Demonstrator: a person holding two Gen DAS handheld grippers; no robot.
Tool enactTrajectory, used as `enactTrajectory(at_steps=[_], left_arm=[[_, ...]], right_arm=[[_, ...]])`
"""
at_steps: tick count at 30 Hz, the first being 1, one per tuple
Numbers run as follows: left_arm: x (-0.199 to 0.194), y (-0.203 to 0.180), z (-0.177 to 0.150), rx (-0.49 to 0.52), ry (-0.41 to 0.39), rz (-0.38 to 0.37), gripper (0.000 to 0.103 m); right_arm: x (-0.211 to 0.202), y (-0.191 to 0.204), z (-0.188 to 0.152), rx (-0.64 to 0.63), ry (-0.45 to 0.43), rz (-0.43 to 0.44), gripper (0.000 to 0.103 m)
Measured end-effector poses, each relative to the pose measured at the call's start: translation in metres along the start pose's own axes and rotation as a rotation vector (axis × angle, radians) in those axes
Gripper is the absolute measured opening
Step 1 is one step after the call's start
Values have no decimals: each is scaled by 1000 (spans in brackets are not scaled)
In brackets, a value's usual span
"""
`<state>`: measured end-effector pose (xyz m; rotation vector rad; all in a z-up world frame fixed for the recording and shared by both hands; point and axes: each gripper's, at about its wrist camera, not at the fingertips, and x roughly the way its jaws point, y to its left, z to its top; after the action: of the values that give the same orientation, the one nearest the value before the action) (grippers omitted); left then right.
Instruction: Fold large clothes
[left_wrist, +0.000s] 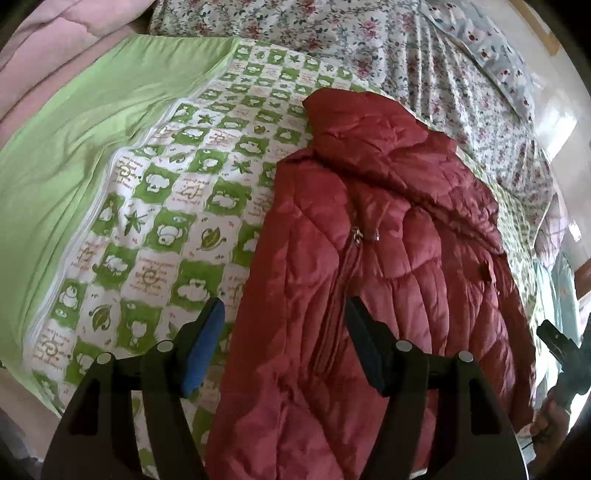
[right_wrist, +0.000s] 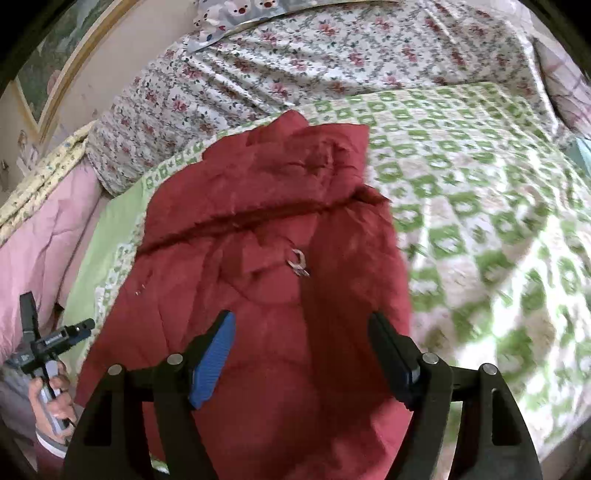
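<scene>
Lying zipped on the green checked quilt of the bed, the red padded jacket waits below the left claw and right claw, both spread and empty, so each should pinch one jacket side evenly.

Small reddish lettering is showing in the white squares of the green-checked quilt, curving around little sun-like drawings, but the words are lying upside down and blurred (too small to make out). In the right wrist view the same quilt is smearing into blur. Nothing else is carrying any readable writing, label or number.
</scene>
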<state>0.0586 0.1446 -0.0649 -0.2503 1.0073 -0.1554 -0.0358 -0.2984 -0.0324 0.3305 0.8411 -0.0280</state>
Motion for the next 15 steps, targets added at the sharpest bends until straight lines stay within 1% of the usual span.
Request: enactTrajectory(at_steps=[3, 6, 10, 11, 14, 15], left_arm=[[-5, 2, -8, 14, 1, 17, 67], [-10, 5, -14, 18, -1, 22, 67], [-13, 7, -18, 19, 8, 24, 67], [-13, 7, -19, 19, 9, 26, 67], [-19, 9, -21, 30, 5, 29, 67], [-21, 11, -21, 32, 0, 32, 67]], right_arm=[[-14, -5, -13, -12, 7, -45, 78], [-20, -3, -27, -41, 39, -88, 81], [-14, 6, -41, -83, 99, -77, 82], [-9, 8, -45, -102, 126, -81, 82], [-7, 3, -58, -123, 164, -103, 82], [-8, -2, -62, -113, 172, -103, 79]])
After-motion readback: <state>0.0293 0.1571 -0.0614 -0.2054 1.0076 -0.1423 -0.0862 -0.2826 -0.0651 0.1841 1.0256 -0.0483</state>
